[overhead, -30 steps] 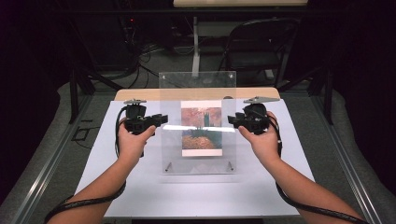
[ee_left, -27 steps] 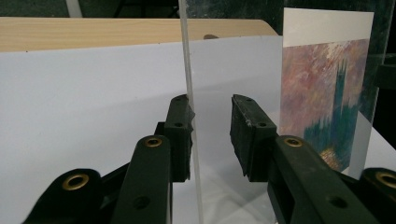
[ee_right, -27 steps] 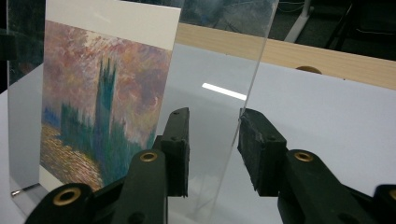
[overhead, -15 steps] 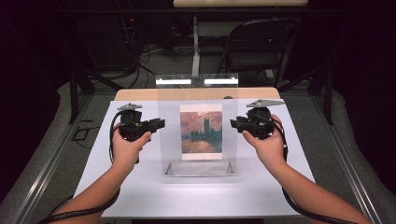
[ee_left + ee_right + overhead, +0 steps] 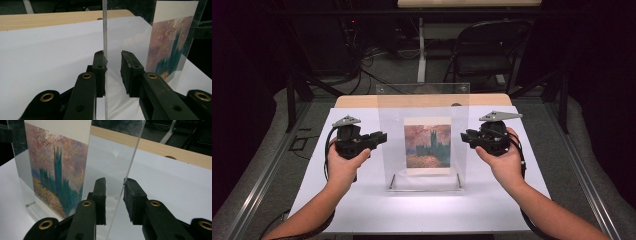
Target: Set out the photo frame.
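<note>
Black jaws of my left gripper (image 5: pixel 112 72) stand either side of the left edge of the frame (image 5: pixel 424 137), a clear acrylic one; they have just been closing, the left pad touches the sheet's edge, and a gap still shows on the other side, so I call it open around the pane. My right gripper (image 5: pixel 114 200) matches it at the frame's right edge: its jaws have also been closing, the right pad meets the edge and the left pad stands off the sheet, so it does not clamp either. From above, both my hands hold the grippers level, pointed inward at the frame's sides. That frame stands upright on its foot on the white sheet (image 5: pixel 362 205), mid-table, with the print (image 5: pixel 427 146) of dark towers under a reddish sky inside it. Beyond the sheet runs the wooden table edge (image 5: pixel 362 101), and farther off stands a chair (image 5: pixel 487 50).
</note>
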The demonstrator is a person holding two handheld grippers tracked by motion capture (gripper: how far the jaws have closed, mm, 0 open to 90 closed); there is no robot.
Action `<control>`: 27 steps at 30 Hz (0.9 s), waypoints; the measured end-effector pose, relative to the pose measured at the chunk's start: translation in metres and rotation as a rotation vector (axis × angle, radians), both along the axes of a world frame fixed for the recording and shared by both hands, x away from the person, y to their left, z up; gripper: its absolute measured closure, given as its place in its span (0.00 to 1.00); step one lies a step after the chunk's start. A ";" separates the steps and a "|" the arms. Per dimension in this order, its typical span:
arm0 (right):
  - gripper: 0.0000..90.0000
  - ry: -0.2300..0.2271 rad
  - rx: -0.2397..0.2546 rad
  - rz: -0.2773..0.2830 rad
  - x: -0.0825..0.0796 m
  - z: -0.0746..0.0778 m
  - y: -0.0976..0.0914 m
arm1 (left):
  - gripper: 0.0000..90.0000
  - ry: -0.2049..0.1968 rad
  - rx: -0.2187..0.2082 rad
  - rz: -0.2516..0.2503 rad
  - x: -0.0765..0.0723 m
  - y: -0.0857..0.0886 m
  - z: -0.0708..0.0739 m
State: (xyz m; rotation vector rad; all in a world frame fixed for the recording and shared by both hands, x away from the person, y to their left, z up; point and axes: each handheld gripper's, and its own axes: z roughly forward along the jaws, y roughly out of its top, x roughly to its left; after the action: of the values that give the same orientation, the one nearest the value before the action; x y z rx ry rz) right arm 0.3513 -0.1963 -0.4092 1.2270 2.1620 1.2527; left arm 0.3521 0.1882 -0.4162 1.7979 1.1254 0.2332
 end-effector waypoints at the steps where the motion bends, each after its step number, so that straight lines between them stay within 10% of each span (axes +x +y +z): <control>1: 0.80 0.000 0.003 0.003 -0.001 0.000 0.000 | 0.82 0.000 0.001 -0.003 -0.001 0.000 0.000; 27: 0.76 -0.012 0.086 0.085 -0.047 -0.006 -0.009 | 0.78 -0.049 -0.021 -0.068 -0.050 0.006 -0.005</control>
State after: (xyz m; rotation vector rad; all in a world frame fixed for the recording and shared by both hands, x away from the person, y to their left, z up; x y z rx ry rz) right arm 0.3046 -0.2049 -0.4154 1.1684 2.1933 1.3973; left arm 0.3019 0.1944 -0.4207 1.7991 1.0272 0.2238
